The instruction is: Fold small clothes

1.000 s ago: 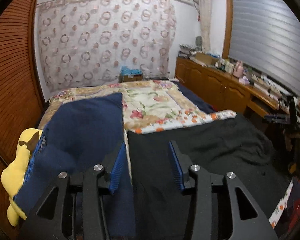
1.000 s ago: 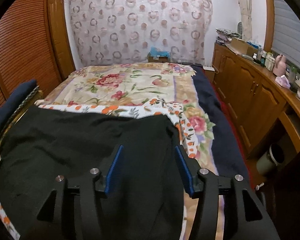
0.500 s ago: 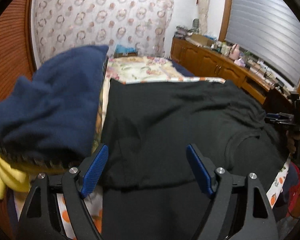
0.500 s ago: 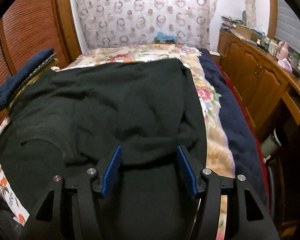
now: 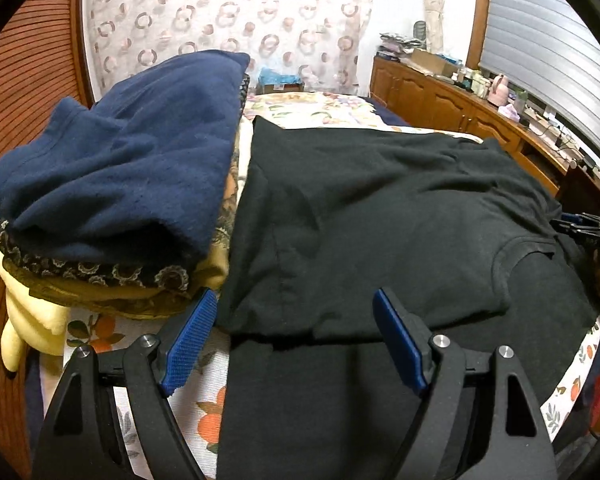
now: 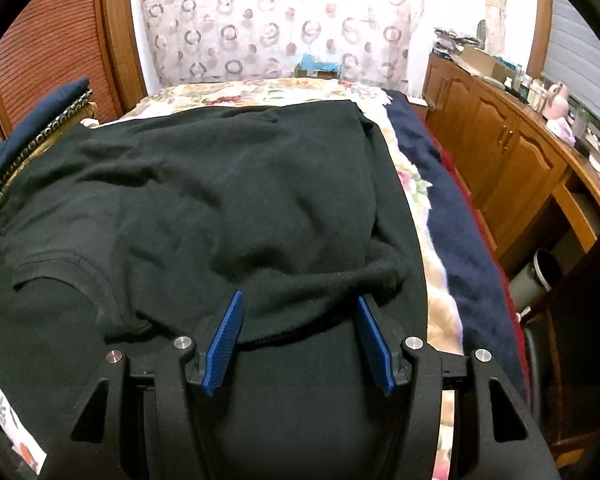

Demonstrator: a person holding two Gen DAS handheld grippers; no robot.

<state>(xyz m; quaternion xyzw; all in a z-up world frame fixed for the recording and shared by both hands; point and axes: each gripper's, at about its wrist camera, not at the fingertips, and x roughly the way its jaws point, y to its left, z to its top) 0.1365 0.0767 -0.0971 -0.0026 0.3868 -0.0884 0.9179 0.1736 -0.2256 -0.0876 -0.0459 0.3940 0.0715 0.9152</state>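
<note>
Nearest the left camera, the left tongs (image 5: 294, 332) stand wide apart after just spreading; nothing is pinched, and the near folded edge of the black shirt (image 5: 380, 216) lies between and just past the blue pads (image 5: 188, 340). The right tongs (image 6: 298, 334) are about half open and grip nothing, though a rolled fold of the shirt (image 6: 228, 208) sits between their tips. The shirt is spread flat across the near part of the bed (image 6: 436, 320), its upper half doubled over toward the cameras, a sleeve hem (image 6: 80, 268) showing on the left in the right view. Just beside the shirt's left edge is a stack topped by a navy garment (image 5: 140, 160) over patterned cloth (image 5: 100, 270) and yellow cloth (image 5: 32, 320). Farther on, the floral bedspread (image 5: 316, 108) runs to a curtain (image 6: 284, 20) with ring prints. Wooden cabinets (image 6: 508, 152) line the right wall, their top crowded with small things.
</note>
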